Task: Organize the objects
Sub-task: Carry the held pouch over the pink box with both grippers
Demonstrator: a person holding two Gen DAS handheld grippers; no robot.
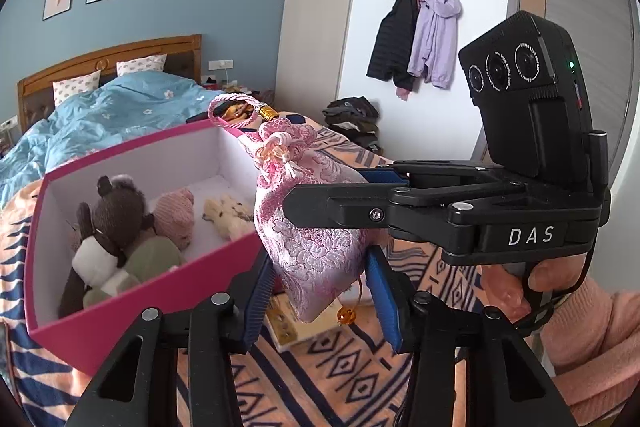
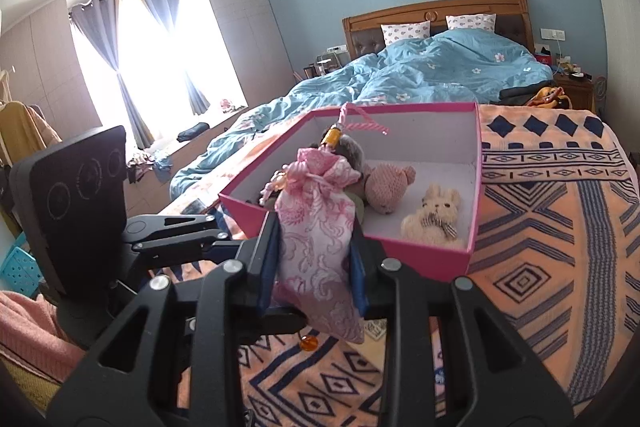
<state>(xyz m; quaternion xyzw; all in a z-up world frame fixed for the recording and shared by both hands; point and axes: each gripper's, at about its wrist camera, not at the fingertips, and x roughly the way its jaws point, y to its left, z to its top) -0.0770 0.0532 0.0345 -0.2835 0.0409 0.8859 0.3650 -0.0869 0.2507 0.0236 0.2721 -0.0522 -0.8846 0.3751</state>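
A pink brocade drawstring pouch (image 1: pixel 316 247) hangs above the bed, right beside the near corner of an open pink box (image 1: pixel 120 143). My left gripper (image 1: pixel 320 255) has its blue pads against the pouch's two sides, shut on it. From the right, my right gripper (image 1: pixel 324 187) is shut on the pouch as well. In the right wrist view the pouch (image 2: pixel 316 247) is clamped between the right gripper's (image 2: pixel 314 231) pads, and the left gripper (image 2: pixel 218 229) reaches in from the left. The box (image 2: pixel 476 187) holds a brown bear (image 1: pixel 116 211), a pink bear (image 2: pixel 386 187) and a cream rabbit (image 2: pixel 434 215).
The box rests on an orange and blue patterned blanket (image 2: pixel 540 247). A rumpled blue duvet (image 2: pixel 420 75) lies beyond it. A flat card (image 1: pixel 284 327) lies on the blanket under the pouch. A hand in a pink sleeve (image 1: pixel 580 327) grips the right handle. Folded clothes (image 1: pixel 352 119) are piled by the wall.
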